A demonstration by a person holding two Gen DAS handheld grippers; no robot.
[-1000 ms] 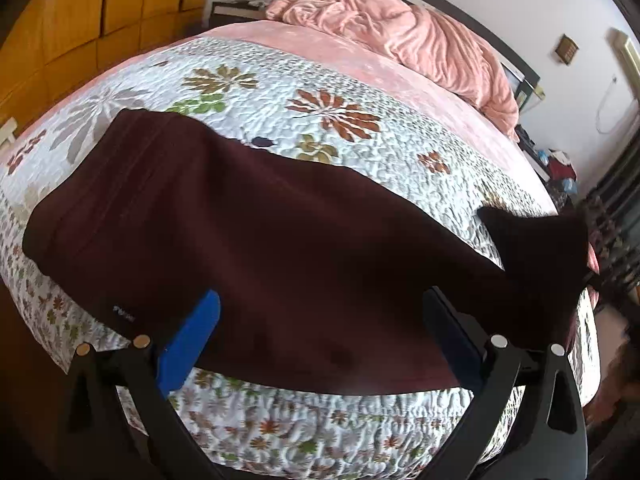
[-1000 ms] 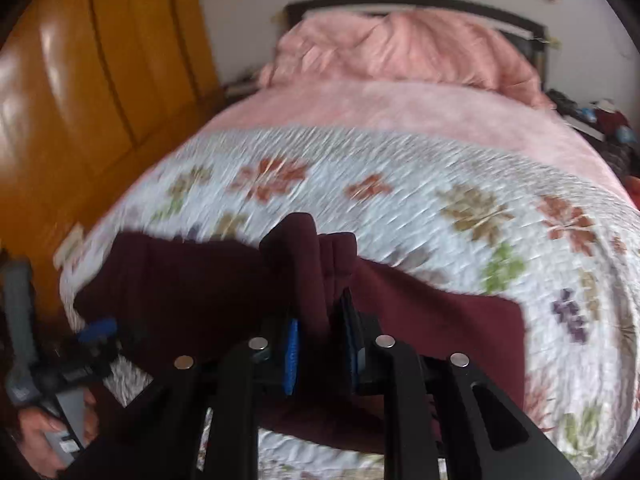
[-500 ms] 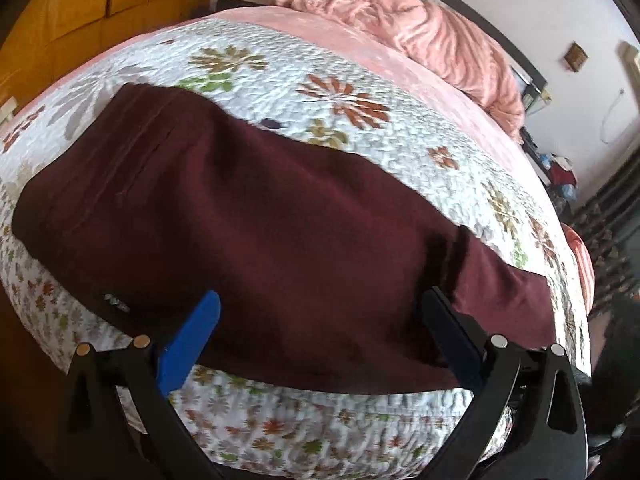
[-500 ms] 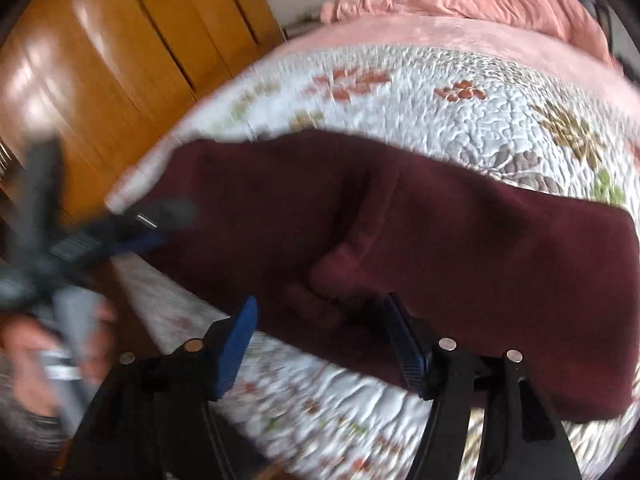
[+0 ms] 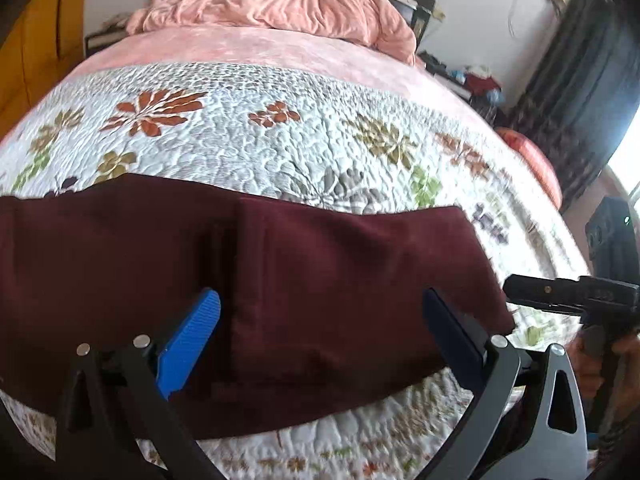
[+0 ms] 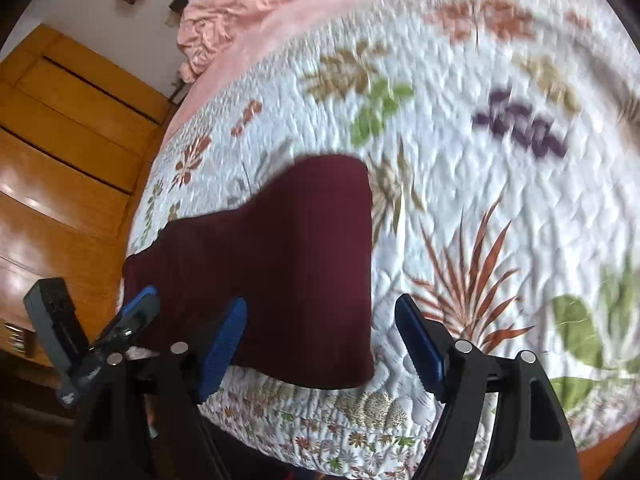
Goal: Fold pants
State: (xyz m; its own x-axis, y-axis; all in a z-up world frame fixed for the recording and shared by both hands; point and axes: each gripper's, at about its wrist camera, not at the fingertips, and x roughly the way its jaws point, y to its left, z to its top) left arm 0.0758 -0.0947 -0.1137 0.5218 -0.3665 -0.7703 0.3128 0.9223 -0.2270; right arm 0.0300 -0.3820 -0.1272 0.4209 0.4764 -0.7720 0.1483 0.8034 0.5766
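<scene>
Maroon pants lie flat along the near edge of a floral quilt, one end already folded over. Both grippers hover above, empty: the left gripper is wide apart, and the right gripper has just been opening (nothing between its pads). Best next: pinch the folded end's corners evenly.

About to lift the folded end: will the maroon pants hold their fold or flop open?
Probably flop: the maroon pants lie limp, draped to the quilt's curve. The folded layer looks thick, so likely hefty. The knit looks matte, so slipping seems unlikely.
</scene>
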